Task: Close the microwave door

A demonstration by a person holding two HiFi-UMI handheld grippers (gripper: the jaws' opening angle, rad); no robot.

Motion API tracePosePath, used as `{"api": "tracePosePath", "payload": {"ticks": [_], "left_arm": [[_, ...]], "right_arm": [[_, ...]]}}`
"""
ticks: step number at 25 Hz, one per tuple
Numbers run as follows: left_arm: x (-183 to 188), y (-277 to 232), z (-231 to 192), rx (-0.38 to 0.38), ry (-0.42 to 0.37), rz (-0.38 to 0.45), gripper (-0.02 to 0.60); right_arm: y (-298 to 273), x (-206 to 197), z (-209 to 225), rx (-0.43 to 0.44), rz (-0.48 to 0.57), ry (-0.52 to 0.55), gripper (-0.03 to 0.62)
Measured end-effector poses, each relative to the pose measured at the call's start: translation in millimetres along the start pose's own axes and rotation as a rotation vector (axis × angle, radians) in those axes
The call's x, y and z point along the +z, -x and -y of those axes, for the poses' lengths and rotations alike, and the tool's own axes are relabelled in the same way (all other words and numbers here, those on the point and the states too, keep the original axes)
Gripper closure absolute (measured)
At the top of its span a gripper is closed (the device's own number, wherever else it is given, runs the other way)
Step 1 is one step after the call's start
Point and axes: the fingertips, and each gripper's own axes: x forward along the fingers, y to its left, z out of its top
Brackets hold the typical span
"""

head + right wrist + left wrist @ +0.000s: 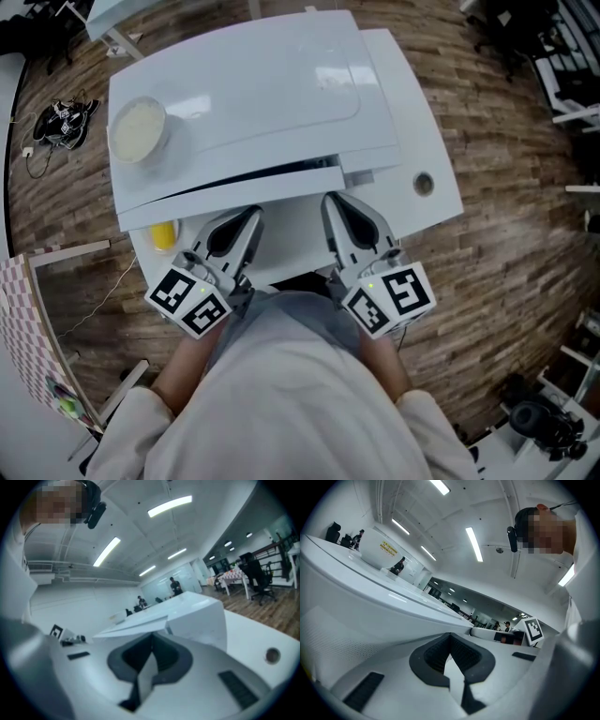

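Observation:
The white microwave (272, 103) stands on a white table, seen from above. Its door (234, 192) runs along the near front edge, with a thin dark line between its top and the body. I cannot tell whether it is fully latched. My left gripper (249, 217) and right gripper (334, 202) are held side by side just in front of the door, close to my body, both shut and empty. The left gripper view shows the left gripper (450, 637) below the microwave (370, 597). In the right gripper view the right gripper (152, 640) points at the microwave (192, 616).
A round white bowl (138, 128) sits on the microwave's top left. A yellow thing (162, 234) lies on the table (433, 202) under the microwave's left corner. The table has a cable hole (423, 183). Wood floor surrounds it, with a pink checkered panel (19, 309) at left.

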Motion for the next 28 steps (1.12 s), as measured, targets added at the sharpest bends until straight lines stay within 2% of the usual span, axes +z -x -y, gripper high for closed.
{"api": "tracePosePath", "payload": {"ticks": [28], "left_arm": [[0.7, -5.8, -0.6, -0.016, 0.005, -0.007, 0.568]], "right_arm": [[-6.7, 4.3, 1.9, -0.008, 0.003, -0.018, 0.571]]}}
